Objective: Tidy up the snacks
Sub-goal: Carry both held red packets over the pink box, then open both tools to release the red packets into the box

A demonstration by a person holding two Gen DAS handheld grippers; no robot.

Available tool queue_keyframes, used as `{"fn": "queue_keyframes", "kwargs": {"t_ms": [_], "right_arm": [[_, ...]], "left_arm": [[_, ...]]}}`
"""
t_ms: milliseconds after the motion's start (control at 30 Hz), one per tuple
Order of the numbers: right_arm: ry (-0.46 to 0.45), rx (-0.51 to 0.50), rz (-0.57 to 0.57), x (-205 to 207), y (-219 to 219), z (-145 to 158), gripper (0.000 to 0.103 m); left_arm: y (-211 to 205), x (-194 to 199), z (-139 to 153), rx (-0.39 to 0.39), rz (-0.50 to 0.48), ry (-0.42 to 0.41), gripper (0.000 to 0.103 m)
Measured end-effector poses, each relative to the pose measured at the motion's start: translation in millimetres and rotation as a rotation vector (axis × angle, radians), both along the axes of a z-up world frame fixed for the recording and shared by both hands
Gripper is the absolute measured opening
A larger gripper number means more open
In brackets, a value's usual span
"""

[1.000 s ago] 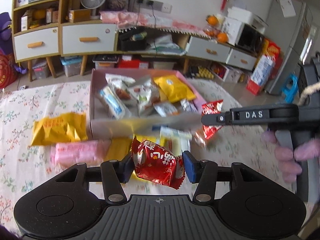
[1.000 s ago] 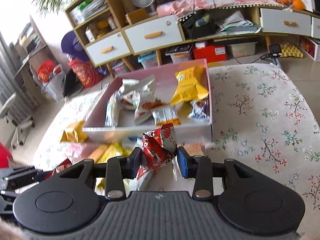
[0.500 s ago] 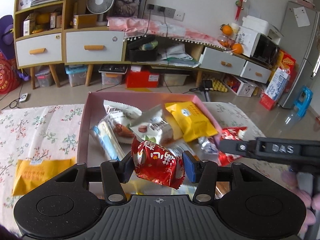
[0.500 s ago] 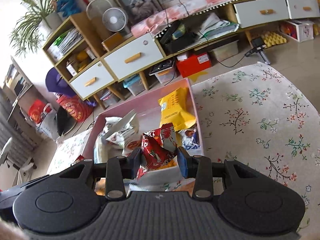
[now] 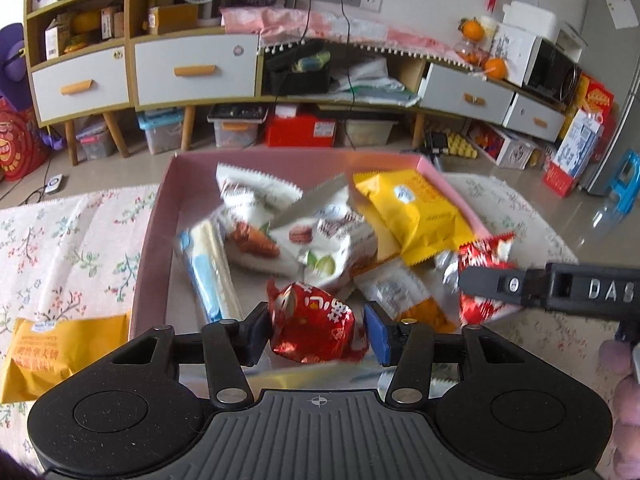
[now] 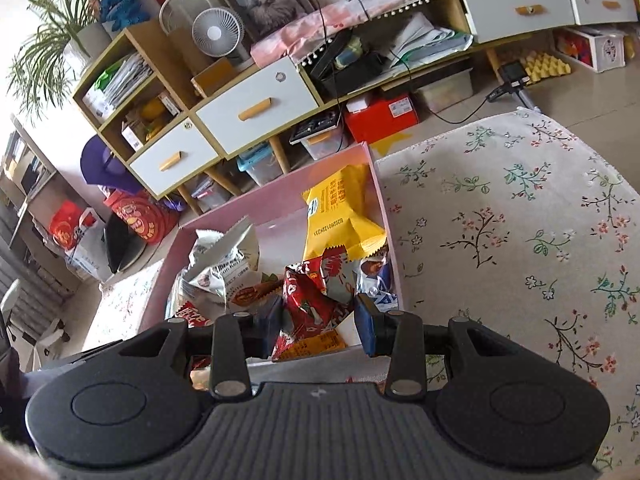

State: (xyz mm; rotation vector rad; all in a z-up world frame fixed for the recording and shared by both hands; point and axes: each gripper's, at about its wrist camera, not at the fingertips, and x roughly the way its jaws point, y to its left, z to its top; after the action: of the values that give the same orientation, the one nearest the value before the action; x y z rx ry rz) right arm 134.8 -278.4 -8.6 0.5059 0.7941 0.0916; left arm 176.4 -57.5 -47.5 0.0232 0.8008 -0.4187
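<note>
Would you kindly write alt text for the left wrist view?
The left gripper holds a red snack over a pink box of packets; the right gripper brings another red packet alongside.

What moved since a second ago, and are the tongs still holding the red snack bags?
Both tongs carried their red packets from the near side of the pink box to above its inside. The left tongs still clamp a red packet; the right tongs still clamp another red packet. Nothing was let go. The snacks in the box lie as before.
</note>
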Motion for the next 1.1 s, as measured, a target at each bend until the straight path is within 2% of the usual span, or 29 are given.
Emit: {"fn": "queue_keyframes", "kwargs": {"t_ms": [133,300,533,633,733,767,800,867,967,1033,1100], "right_arm": [[0.011,0.001,0.001,0.9,0.5,-1.7,0.036],[0.031,-0.021,0.011,2.6,3.8,-3.2,0.036],[0.039,-0.029,0.048,2.3,7.8,-1.4,0.036],[0.038,-0.038,0.056,2.6,10.1,-1.0,0.036],[0.035,-0.037,0.05,3.2,10.1,-0.7,0.039],[0.034,-0.039,0.04,2.8,9.7,-0.3,0.039],[0.037,-0.043,0.033,2.9,9.3,0.0,0.047],[0.03,-0.026,0.043,2.6,8.0,0.7,0.052],[0.023,-0.022,0.045,1.5,8.0,3.9,0.058],[0.012,-0.045,0.039,-0.6,9.0,6.7,0.069],[0.008,-0.055,0.046,-1.7,8.4,7.9,0.069]], "left_arm": [[8.6,1.1,-1.2,-0.042,0.014,0.03,0.047],[11.0,-0.5,0.6,-0.032,0.011,0.042,0.047],[18.4,2.6,3.3,-0.045,0.037,0.105,0.047],[20.8,1.1,2.0,-0.053,0.037,0.095,0.048],[19.5,-2.9,0.4,-0.056,0.034,0.061,0.053],[19.4,-4.0,0.2,-0.066,0.032,0.054,0.059],[19.8,-5.8,0.0,-0.079,0.025,0.05,0.063],[18.8,-9.4,1.5,-0.084,0.012,0.036,0.072],[15.6,-13.0,6.2,-0.069,0.0,0.02,0.078],[14.8,-15.2,9.6,-0.072,-0.005,0.018,0.081],[15.1,-18.6,12.7,-0.07,-0.012,0.014,0.084]]}}
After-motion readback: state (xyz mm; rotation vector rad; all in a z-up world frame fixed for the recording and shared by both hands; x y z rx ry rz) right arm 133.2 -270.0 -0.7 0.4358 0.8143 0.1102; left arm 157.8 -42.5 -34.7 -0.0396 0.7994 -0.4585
